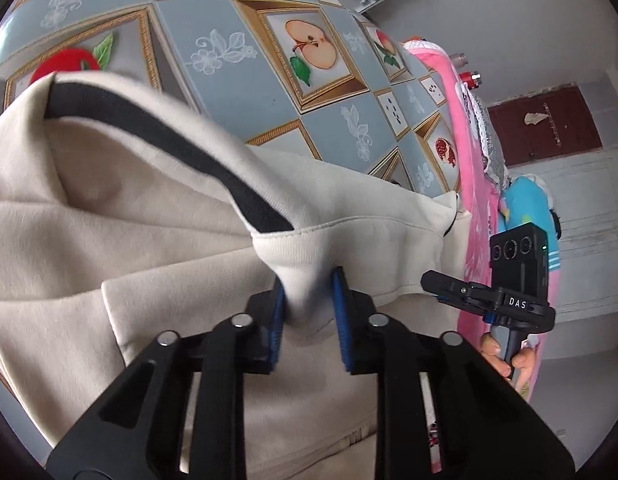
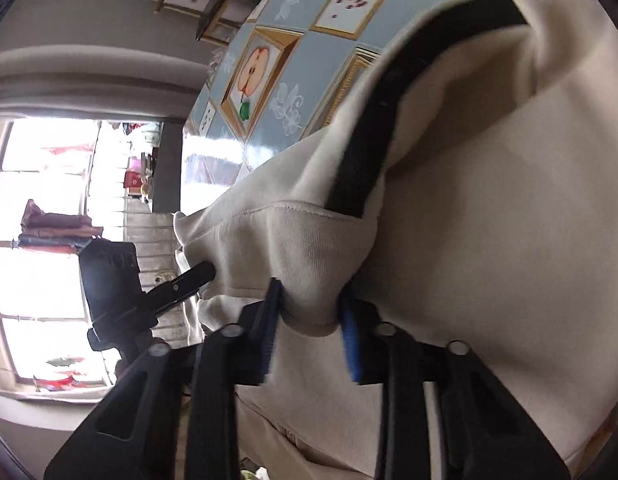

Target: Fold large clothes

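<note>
A large cream garment [image 1: 129, 220] with a black stripe [image 1: 181, 148] lies bunched on the table. My left gripper [image 1: 309, 284] is shut on a pinched fold of its ribbed hem, the blue pads [image 1: 343, 308] pressing both sides. To its right the other gripper [image 1: 449, 286] reaches the same hem edge, held by a hand [image 1: 505, 360]. In the right wrist view the cream garment [image 2: 489, 220] fills the right side, its black stripe [image 2: 373, 152] curving up. My right gripper [image 2: 309, 296] is shut on a fold of the hem. The left gripper [image 2: 197, 274] shows at left.
The table carries a blue-grey cloth with framed fruit pictures [image 1: 309, 60], [image 2: 277, 92]. A pink garment [image 1: 469, 160] hangs along the table's right edge, a dark red door [image 1: 549, 124] behind it. A bright window [image 2: 49, 240] lies left in the right wrist view.
</note>
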`<act>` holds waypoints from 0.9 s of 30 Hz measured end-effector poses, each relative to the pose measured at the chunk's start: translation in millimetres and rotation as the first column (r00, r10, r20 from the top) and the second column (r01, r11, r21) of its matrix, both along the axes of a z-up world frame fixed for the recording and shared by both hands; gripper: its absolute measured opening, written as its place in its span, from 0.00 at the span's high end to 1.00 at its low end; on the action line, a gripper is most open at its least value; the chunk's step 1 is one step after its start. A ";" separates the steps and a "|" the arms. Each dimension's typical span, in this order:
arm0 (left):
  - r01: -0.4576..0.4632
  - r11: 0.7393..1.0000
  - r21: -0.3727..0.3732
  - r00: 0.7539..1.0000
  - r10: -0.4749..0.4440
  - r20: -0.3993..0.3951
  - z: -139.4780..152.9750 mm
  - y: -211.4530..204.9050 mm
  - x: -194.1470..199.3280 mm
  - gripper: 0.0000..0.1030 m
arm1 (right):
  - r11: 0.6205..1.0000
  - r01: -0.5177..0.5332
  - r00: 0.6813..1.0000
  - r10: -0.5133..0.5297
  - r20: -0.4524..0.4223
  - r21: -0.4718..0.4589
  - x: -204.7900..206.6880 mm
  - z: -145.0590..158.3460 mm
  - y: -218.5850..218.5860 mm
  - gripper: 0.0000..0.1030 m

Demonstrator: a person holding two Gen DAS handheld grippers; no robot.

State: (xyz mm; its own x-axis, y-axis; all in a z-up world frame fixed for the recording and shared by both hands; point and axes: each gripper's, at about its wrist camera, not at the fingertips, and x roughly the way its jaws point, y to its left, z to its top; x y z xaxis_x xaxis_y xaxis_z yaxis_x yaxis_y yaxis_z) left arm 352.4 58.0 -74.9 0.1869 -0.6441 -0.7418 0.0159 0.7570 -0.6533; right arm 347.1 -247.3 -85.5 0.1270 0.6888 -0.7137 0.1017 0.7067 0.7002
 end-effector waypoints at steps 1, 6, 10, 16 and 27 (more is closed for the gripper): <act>0.006 1.000 0.018 1.000 -0.006 0.018 2.3 -1.7 1.4 0.91 | 1.000 -0.008 1.000 0.008 0.015 -0.009 3.1 3.3 2.5 0.86; -0.016 0.983 0.183 0.978 -0.023 0.209 25.4 -19.1 27.9 0.95 | 0.985 -0.012 0.987 0.039 0.158 -0.170 34.9 31.0 14.9 0.88; -0.008 0.935 0.355 0.956 -0.097 0.276 24.9 -41.3 46.8 0.95 | 0.955 -0.002 0.975 0.068 0.212 -0.296 64.7 33.3 27.8 0.88; 0.076 0.890 0.450 0.915 -0.242 0.323 26.6 -46.2 30.5 0.95 | 0.910 -0.155 0.944 0.251 0.215 -0.384 55.0 24.1 31.0 0.88; 0.150 0.857 0.492 0.896 -0.328 0.299 13.8 -52.6 7.9 0.93 | 0.863 -0.170 0.935 0.294 0.199 -0.475 42.5 28.1 20.9 0.63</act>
State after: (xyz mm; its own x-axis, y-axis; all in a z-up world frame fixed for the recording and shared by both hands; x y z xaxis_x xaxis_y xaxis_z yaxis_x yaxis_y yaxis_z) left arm 360.3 5.4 -61.1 0.3810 -0.3194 -0.8677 0.4003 0.9029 -0.1566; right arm 389.6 -226.5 -57.4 0.2235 0.3390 -0.9138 -0.2431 0.9273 0.2846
